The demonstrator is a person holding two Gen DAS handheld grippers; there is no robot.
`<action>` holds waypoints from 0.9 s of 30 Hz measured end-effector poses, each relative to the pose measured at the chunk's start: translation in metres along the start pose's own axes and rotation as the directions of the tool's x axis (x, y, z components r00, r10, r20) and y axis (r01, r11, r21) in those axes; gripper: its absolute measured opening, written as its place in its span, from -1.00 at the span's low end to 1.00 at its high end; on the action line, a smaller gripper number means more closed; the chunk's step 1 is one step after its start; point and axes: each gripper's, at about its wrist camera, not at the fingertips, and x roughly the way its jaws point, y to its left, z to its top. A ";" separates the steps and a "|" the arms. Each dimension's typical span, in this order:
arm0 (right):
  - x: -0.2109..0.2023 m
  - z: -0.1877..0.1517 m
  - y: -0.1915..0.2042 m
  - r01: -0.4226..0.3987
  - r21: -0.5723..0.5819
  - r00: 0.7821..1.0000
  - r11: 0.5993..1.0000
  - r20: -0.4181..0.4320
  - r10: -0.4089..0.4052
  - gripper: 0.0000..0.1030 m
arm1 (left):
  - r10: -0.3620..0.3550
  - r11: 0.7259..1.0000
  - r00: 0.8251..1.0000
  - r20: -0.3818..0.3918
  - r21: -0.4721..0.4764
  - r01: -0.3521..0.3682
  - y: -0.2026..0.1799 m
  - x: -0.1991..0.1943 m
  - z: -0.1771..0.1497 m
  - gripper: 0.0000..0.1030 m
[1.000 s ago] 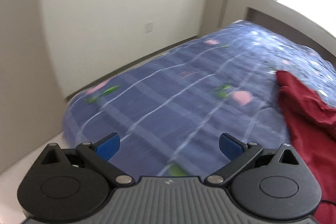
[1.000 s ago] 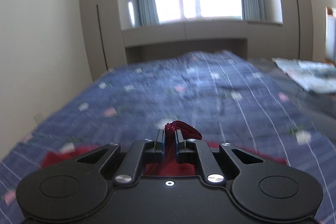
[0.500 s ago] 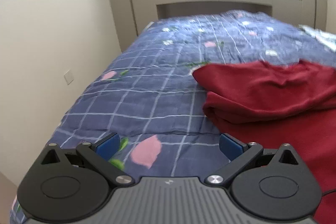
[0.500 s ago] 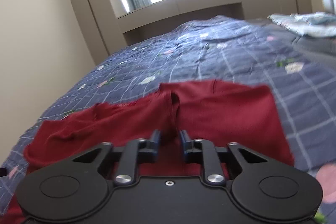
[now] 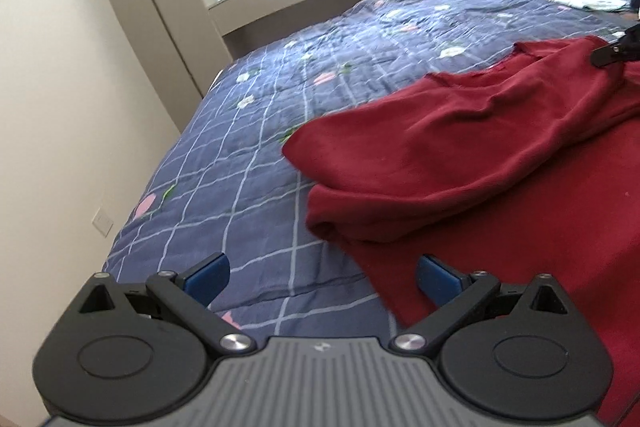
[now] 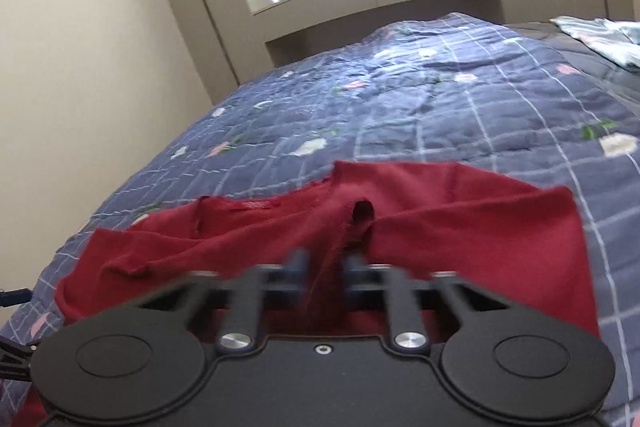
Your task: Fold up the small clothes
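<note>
Checked bedspread (image 5: 248,163) under red garment (image 5: 460,155); pale bedding (image 6: 600,35) beyond.

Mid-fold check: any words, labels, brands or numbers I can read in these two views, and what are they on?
No readable text in either view.
Neck label inside the red shirt: a faint strip, too blurred to read.
Small mark on the left claw housing: a logo shape, no letters legible.
Blue quilt: only a check-and-flower pattern.

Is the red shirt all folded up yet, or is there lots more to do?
Not yet. One side of the dark red knit shirt already lies flipped over on the blue checked quilt. The right claw is pinching a ridge of its cloth. The left claw is open and empty at the shirt's near edge. The remaining folds are probably still to come.
</note>
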 end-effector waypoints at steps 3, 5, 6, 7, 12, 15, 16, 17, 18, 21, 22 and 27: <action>-0.015 0.010 -0.001 -0.059 0.056 0.998 0.997 0.042 0.057 -0.93 | 0.015 0.999 1.000 0.023 0.034 -0.016 -0.003 0.003 0.000 0.95; -0.027 0.019 -0.001 -0.076 0.074 0.995 0.994 0.071 0.071 -0.93 | 0.022 0.998 1.000 0.017 0.058 -0.023 -0.003 0.009 0.000 0.88; -0.033 0.024 0.000 -0.086 0.080 0.993 0.993 0.087 0.079 -0.93 | 0.021 0.998 1.000 0.018 0.067 -0.022 -0.003 0.012 0.001 0.82; -0.038 0.030 0.000 -0.093 0.080 0.991 0.992 0.101 0.085 -0.93 | 0.018 0.997 1.000 0.023 0.075 -0.020 -0.004 0.013 0.001 0.76; -0.059 0.053 0.002 -0.083 0.036 0.985 0.996 0.157 0.077 -0.93 | 0.032 0.989 0.997 0.069 0.143 -0.042 -0.010 0.020 0.007 0.42; -0.064 0.055 0.003 -0.065 0.008 0.987 0.998 0.149 0.064 -0.93 | 0.022 0.991 0.998 0.067 0.128 -0.030 -0.008 0.028 0.013 0.26; -0.064 0.052 0.004 -0.059 -0.002 0.988 0.998 0.141 0.059 -0.93 | 0.012 0.993 0.998 0.069 0.120 -0.020 -0.007 0.029 0.014 0.17; -0.064 0.050 0.004 -0.053 -0.010 0.990 0.999 0.131 0.054 -0.93 | 0.003 0.993 0.997 0.074 0.117 -0.011 -0.007 0.030 0.014 0.11; -0.063 0.047 0.004 -0.049 -0.016 0.991 0.999 0.120 0.050 -0.93 | -0.010 0.992 0.996 0.084 0.123 0.000 -0.008 0.029 0.015 -0.07; -0.058 0.036 0.003 -0.036 -0.013 0.995 0.999 0.094 0.037 -0.92 | -0.032 0.990 0.993 0.117 0.137 0.016 -0.014 0.024 0.014 -0.68; -0.055 0.033 0.002 -0.033 -0.004 0.996 0.999 0.083 0.033 -0.92 | -0.028 0.992 0.991 0.129 0.129 0.011 -0.014 0.021 0.013 -0.72; -0.042 0.007 -0.005 -0.002 0.045 1.000 0.999 0.017 0.002 -0.92 | 0.002 1.000 0.988 0.153 0.001 -0.002 0.001 0.016 0.010 -0.93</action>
